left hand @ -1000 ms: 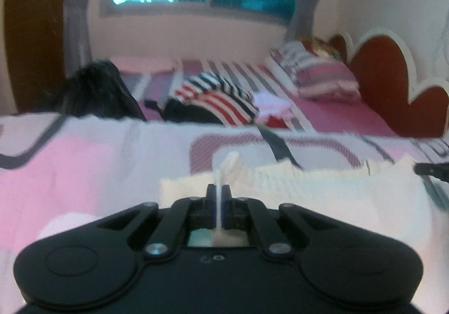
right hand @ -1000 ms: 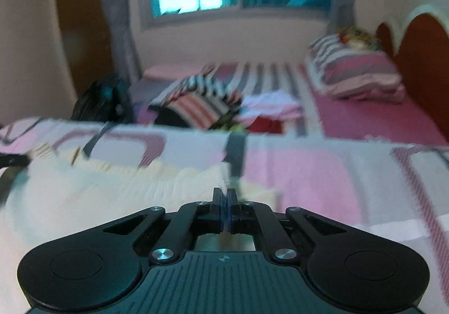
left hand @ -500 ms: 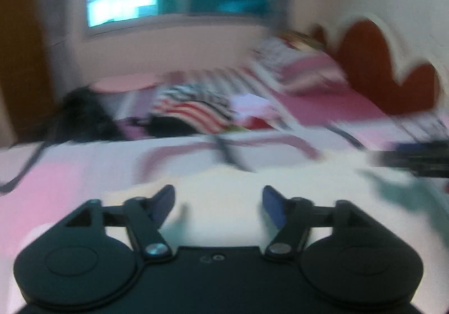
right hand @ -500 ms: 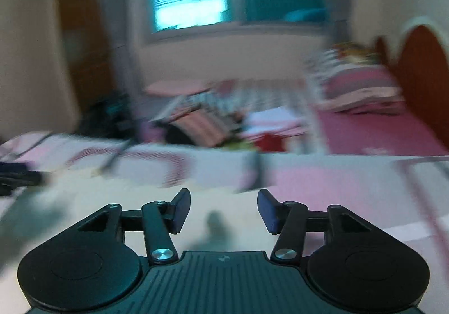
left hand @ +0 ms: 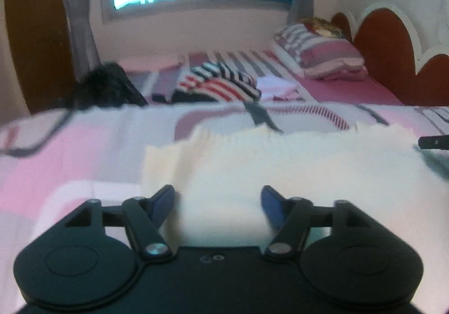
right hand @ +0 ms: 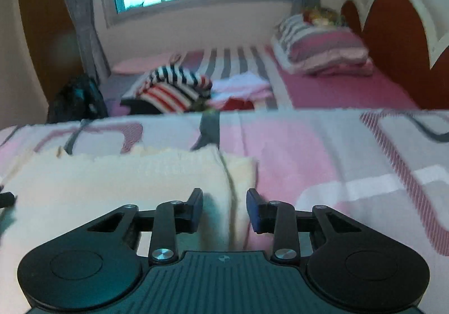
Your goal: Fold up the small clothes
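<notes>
So the bed (left hand: 70, 162) with its pink patterned cover fills most of both views. My cream knit top (left hand: 280, 168) lies flat on it, mid-frame. Left tool (left hand: 217, 201) at the bottom is released, jaws wide over the knit. Right tool (right hand: 224, 210) is closing around the top's right edge, not pinching it yet.

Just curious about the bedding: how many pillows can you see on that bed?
1, a striped pink pillow at the bed's far right end by the red headboard. Something patterned behind it may be another; unclear.
</notes>
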